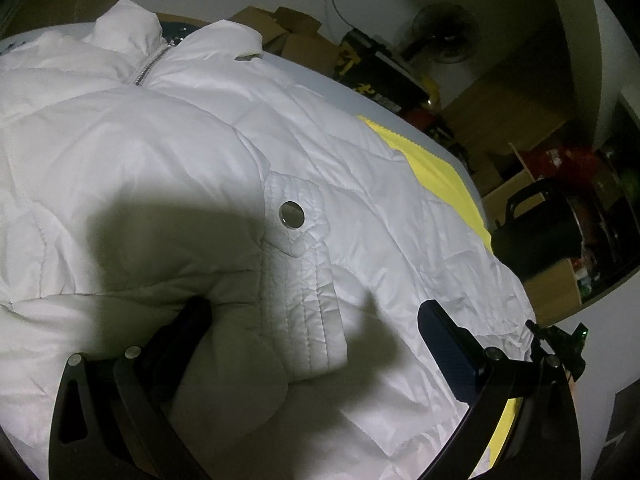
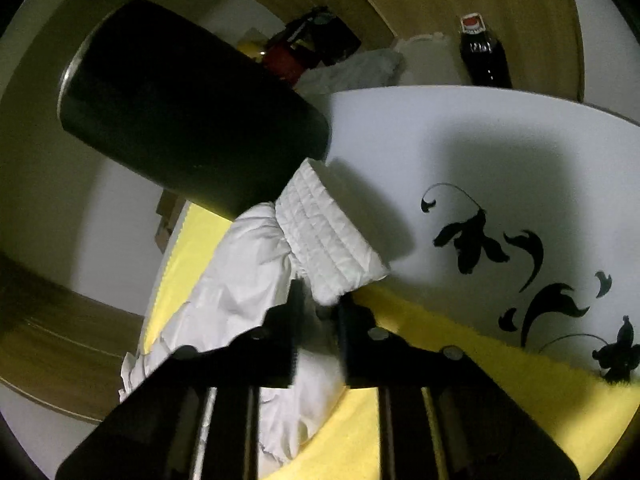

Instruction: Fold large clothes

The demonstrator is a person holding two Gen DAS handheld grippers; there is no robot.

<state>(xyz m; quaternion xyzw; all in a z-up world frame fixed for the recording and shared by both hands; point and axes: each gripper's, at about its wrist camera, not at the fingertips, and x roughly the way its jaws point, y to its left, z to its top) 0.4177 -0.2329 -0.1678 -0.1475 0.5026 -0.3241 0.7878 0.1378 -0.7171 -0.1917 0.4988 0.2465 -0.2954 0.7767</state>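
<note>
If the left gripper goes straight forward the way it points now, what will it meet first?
Most likely the white jacket: the open left gripper points down at its quilted cuff, just ahead. Depth is unclear.

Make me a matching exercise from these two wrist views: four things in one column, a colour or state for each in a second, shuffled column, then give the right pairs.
Things:
1. puffer jacket
2. cloth
3. left gripper
4. right gripper

States:
A. yellow, spread under the garment
B. shut on the quilted sleeve cuff
C. white, zipped at the collar
D. open, fingers wide apart over the folded sleeve

Pairs: 1-C, 2-A, 3-D, 4-B
</note>
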